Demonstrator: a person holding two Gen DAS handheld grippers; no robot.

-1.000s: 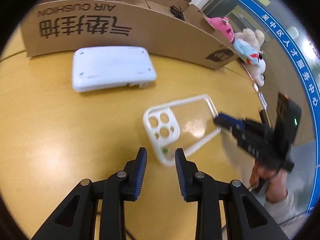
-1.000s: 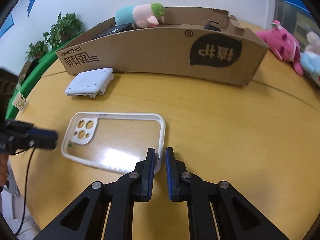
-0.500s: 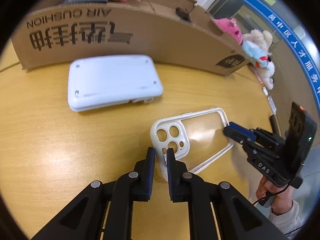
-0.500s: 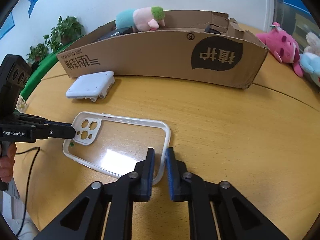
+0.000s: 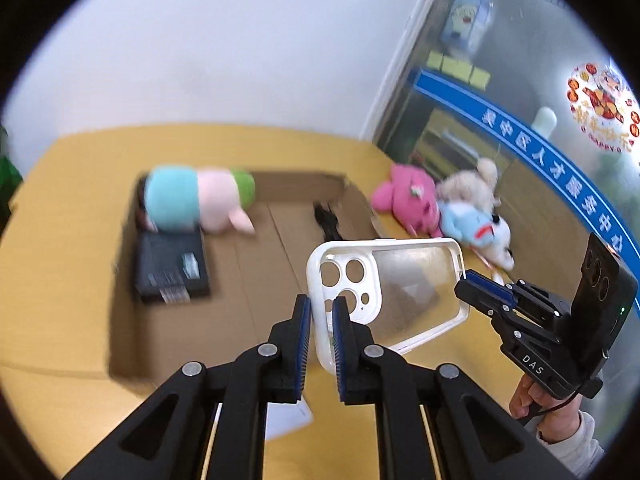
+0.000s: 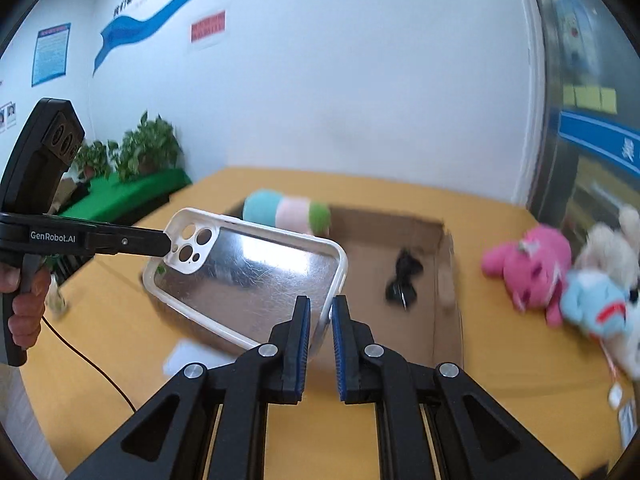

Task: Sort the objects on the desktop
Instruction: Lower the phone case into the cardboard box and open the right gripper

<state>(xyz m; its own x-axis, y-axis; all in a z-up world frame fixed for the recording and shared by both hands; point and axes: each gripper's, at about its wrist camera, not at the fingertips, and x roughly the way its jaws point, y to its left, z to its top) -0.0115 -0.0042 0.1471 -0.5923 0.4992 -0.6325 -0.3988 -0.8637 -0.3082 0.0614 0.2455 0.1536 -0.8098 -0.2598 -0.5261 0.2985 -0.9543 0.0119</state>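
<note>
Your left gripper (image 5: 319, 316) is clamped on the camera-hole end of the phone case (image 5: 404, 288), and your right gripper (image 6: 319, 316) pinches the rim at the opposite end, so the case hangs in the air between both tools, its long axis running from one to the other. From your right wrist, it stretches toward ten o'clock; from your left, toward two o'clock.

The cardboard box (image 6: 448, 264) lies beyond and below the case, open side up, and the drop turns on that: floor at twelve o'clock from both wrists. Neither hand looks clearly nearer.

The left view shows a black flat box (image 5: 172, 268) under the striped plush (image 5: 200, 200) at ten o'clock, hidden from the right view. The right view better shows the dark tangle (image 6: 402, 280), probably a cable; blur leaves that uncertain. More plush toys (image 6: 560, 272) sit outside, at three o'clock.
</note>
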